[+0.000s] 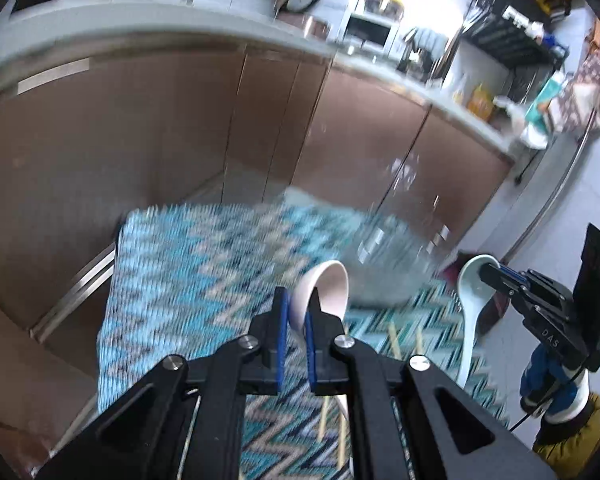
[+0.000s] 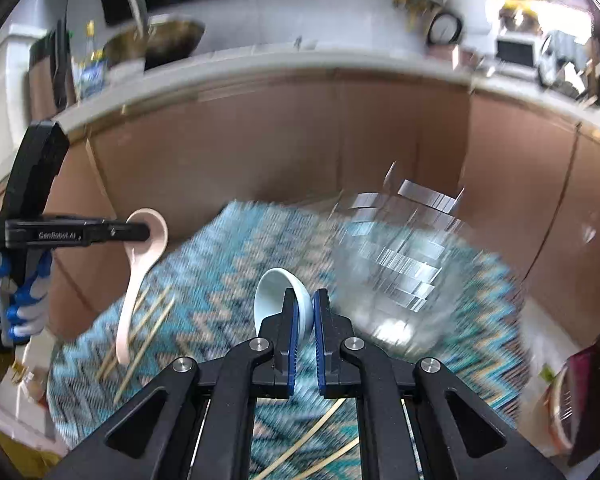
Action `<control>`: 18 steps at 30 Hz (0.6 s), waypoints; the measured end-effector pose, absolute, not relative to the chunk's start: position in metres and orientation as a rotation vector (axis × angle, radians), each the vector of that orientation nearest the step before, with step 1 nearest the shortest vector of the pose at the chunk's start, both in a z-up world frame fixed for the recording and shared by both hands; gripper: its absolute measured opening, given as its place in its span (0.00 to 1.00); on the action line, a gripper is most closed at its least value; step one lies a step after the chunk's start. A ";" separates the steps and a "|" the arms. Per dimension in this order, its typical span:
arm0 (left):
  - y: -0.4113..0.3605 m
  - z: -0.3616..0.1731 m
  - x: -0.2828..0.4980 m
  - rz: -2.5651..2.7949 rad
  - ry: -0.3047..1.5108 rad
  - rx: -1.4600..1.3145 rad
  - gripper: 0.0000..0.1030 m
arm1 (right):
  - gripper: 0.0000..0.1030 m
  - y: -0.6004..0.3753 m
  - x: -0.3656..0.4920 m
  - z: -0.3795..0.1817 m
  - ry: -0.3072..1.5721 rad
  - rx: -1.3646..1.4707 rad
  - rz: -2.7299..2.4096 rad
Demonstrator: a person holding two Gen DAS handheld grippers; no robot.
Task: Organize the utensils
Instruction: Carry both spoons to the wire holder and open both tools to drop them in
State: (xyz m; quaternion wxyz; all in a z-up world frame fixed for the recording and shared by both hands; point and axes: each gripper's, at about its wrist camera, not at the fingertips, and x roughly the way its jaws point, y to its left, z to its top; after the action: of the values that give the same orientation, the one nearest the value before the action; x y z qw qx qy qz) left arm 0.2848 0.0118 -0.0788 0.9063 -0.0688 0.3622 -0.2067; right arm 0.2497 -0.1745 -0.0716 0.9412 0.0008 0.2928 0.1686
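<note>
My left gripper (image 1: 295, 304) is shut on the bowl end of a pink ceramic spoon (image 1: 324, 292), held above the zigzag mat (image 1: 188, 272). It also shows in the right wrist view (image 2: 140, 232) with the pink spoon (image 2: 140, 276) hanging handle down. My right gripper (image 2: 305, 300) is shut on a pale blue ceramic spoon (image 2: 276, 296); in the left wrist view it (image 1: 488, 270) holds that spoon (image 1: 470, 312) handle down. A clear glass container (image 2: 400, 264) stands on the mat, just right of the right gripper. Several wooden chopsticks (image 2: 148, 328) lie on the mat.
The mat (image 2: 220, 280) covers a small table in front of brown kitchen cabinets (image 1: 180, 128). A countertop (image 1: 400, 80) behind carries jars, a dish rack and a microwave. A dark red object (image 2: 588, 396) sits at the far right. Both views are motion-blurred.
</note>
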 end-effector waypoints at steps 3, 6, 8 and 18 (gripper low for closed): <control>-0.004 -0.049 0.300 -0.434 0.677 -0.177 0.07 | 0.07 -0.186 0.252 -0.039 0.484 -0.014 0.237; -0.026 -0.024 0.320 -0.414 0.596 -0.213 0.07 | 0.07 -0.196 0.259 -0.014 0.372 -0.026 0.123; -0.041 -0.012 0.330 -0.398 0.545 -0.232 0.07 | 0.07 -0.198 0.264 -0.003 0.303 -0.038 0.049; -0.128 -0.034 0.349 -0.196 0.342 -0.136 0.07 | 0.07 -0.203 0.301 -0.033 0.175 -0.104 -0.188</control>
State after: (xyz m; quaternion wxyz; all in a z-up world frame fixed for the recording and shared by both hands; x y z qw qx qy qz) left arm 0.3494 -0.1275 -0.0338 0.9784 -0.0675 0.1696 -0.0975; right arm 0.3006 -0.2028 -0.0326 0.9904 -0.0517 0.0872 -0.0936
